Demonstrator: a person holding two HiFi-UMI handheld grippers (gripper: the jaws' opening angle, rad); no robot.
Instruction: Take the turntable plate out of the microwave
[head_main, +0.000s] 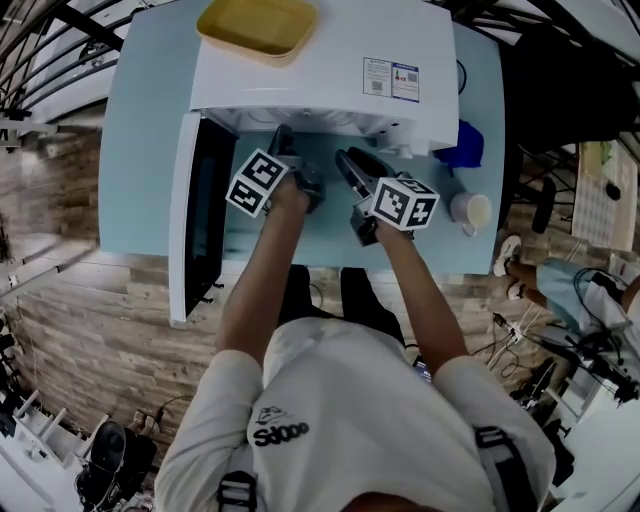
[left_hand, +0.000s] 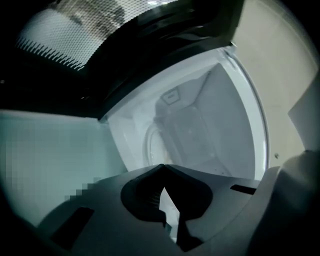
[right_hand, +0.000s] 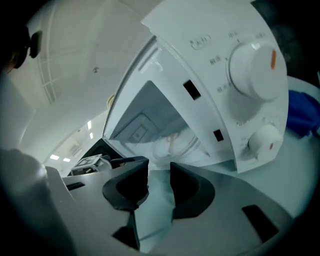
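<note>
The white microwave (head_main: 320, 70) stands on a light blue table (head_main: 140, 150), its door (head_main: 195, 220) swung open to the left. The glass turntable plate (left_hand: 150, 146) lies on the cavity floor; the right gripper view also shows the plate (right_hand: 175, 144) through the opening. My left gripper (head_main: 284, 138) is at the mouth of the cavity, short of the plate, its jaws shut tip to tip with nothing between them (left_hand: 162, 167). My right gripper (head_main: 347, 160) sits in front of the opening beside the control panel. Its jaws are open and empty (right_hand: 159, 175).
A yellow tray (head_main: 258, 25) rests on top of the microwave. Two white knobs (right_hand: 252, 70) are on its right front. A blue object (head_main: 462, 145) and a white cup (head_main: 470, 210) stand on the table at the right. The open door blocks the left side.
</note>
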